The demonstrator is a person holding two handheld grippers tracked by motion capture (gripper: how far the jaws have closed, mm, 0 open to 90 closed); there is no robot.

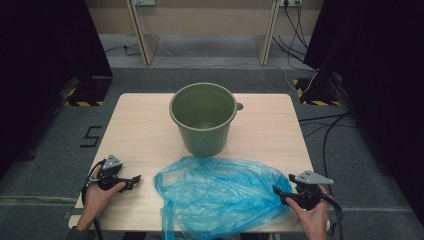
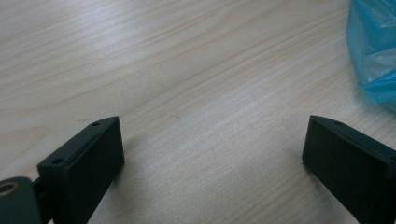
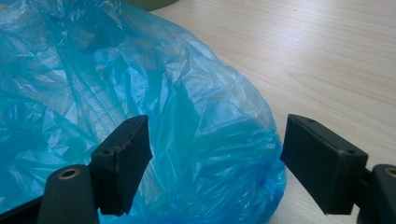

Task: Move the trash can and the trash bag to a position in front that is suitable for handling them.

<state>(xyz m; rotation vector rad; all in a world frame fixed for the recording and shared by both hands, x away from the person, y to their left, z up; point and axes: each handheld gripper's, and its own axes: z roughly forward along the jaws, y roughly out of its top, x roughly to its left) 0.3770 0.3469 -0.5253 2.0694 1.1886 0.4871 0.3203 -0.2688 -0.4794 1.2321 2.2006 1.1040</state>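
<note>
A crumpled blue plastic bag point(image 1: 220, 192) lies on the table point(image 1: 145, 130), just in front of an upright green bucket point(image 1: 203, 117). The right tool point(image 1: 277, 191) stands wide open at the bag's edge — perhaps brushing it, gripping nothing. The left tool point(image 1: 136, 178) — open, empty — sits apart.

A light wooden table point(image 1: 140, 130) stood on grey carpet point(image 1: 50, 150). Black cables point(image 1: 327, 127) trailed across the floor at the right, and black curtains point(image 1: 45, 40) hung at both sides.
</note>
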